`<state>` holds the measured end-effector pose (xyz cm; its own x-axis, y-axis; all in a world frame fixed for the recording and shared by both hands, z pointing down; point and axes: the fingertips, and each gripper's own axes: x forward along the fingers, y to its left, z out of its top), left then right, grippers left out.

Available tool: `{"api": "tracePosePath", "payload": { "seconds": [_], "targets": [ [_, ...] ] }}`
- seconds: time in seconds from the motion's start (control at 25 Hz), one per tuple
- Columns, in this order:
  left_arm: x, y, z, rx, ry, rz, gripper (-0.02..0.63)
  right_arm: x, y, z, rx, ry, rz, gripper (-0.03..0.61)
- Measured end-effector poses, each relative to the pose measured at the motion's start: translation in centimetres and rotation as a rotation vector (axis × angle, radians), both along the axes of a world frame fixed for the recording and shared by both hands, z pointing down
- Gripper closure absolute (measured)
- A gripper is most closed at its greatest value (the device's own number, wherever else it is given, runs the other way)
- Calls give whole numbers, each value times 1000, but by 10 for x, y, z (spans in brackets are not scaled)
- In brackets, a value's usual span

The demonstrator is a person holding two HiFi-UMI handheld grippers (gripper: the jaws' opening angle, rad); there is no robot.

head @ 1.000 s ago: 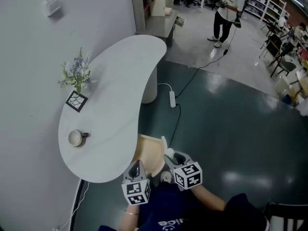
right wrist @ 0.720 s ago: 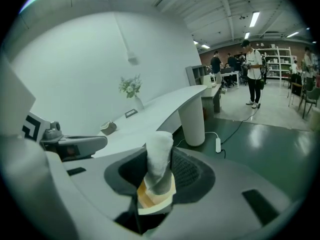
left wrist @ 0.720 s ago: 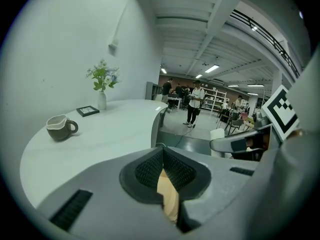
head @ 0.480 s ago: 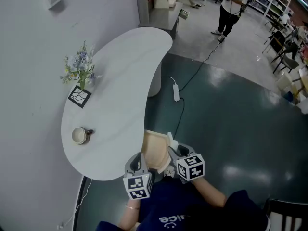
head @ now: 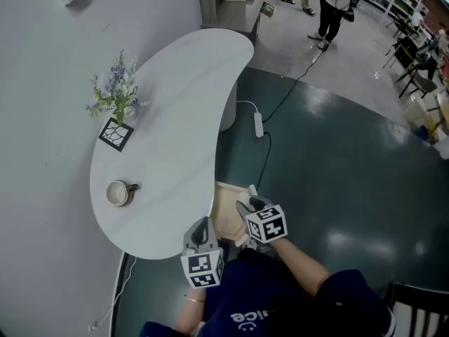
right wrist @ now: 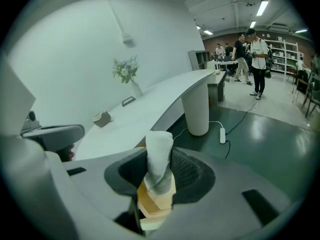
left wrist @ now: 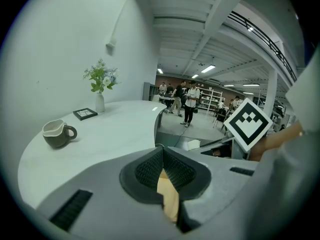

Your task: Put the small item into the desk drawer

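- The right gripper is gripping the small white soft-looking roll. Its dark ribbed pads are pressing on the roll from both sides at a middling spread, and the roll is standing up past the fingertips.
- In the head view this gripper is pointing down over the open pale wooden drawer, which is sticking out from under the near end of the desk. The roll is therefore sitting above the drawer, with pale wood showing right beneath it in the right gripper view. Whether it is touching the drawer I cannot tell.
- The left gripper is keeping its jaws together, the fingertips meeting. A strip of pale wood is showing in the gap below them, and I cannot tell whether anything is pinched there.
- In the head view the left gripper is hanging just beside the drawer's left side, at the edge of the white kidney-shaped desk top.
- On the desk, a greyish cup with a handle is standing near the wall edge. A small black-framed picture is lying further along, and a bunch of pale flowers in a white vase is standing just beyond it.
- A white power strip with its cable is lying on the dark green floor beside the desk's white pedestal.
- People are standing well away in the background.
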<state>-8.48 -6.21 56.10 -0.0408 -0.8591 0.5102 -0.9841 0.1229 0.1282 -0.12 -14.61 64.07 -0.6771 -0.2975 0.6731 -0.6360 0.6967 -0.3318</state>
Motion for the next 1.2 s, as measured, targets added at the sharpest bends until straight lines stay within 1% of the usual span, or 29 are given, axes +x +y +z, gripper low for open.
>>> {"api": "tracePosePath", "payload": {
  "seconds": [0.16,0.32,0.36,0.52,0.64,0.84,1.04,1.2],
  "targets": [
    [-3,3,0,-3,3,7,611,-15,0,17,-19,39,-33,439],
    [-5,8,3,-8,5,11,611,-29,0,38,-94,34,-23,439],
    [-6,10,4,-11,5,10,611,-32,0,44,-100,46,-28,439],
    [-13,19,6,-26,4,6,610,-42,3,63,-87,118,-76,439],
    [-19,24,8,-43,-2,16,611,-48,4,76,-91,155,-90,439],
    [-26,26,10,-64,-9,25,611,-50,5,103,-168,193,-54,439],
    [-24,24,13,-86,-22,76,610,-53,3,125,-222,226,-22,439],
    [-25,20,15,-99,-17,86,611,-52,4,141,-257,256,-1,439]
  ]
}}
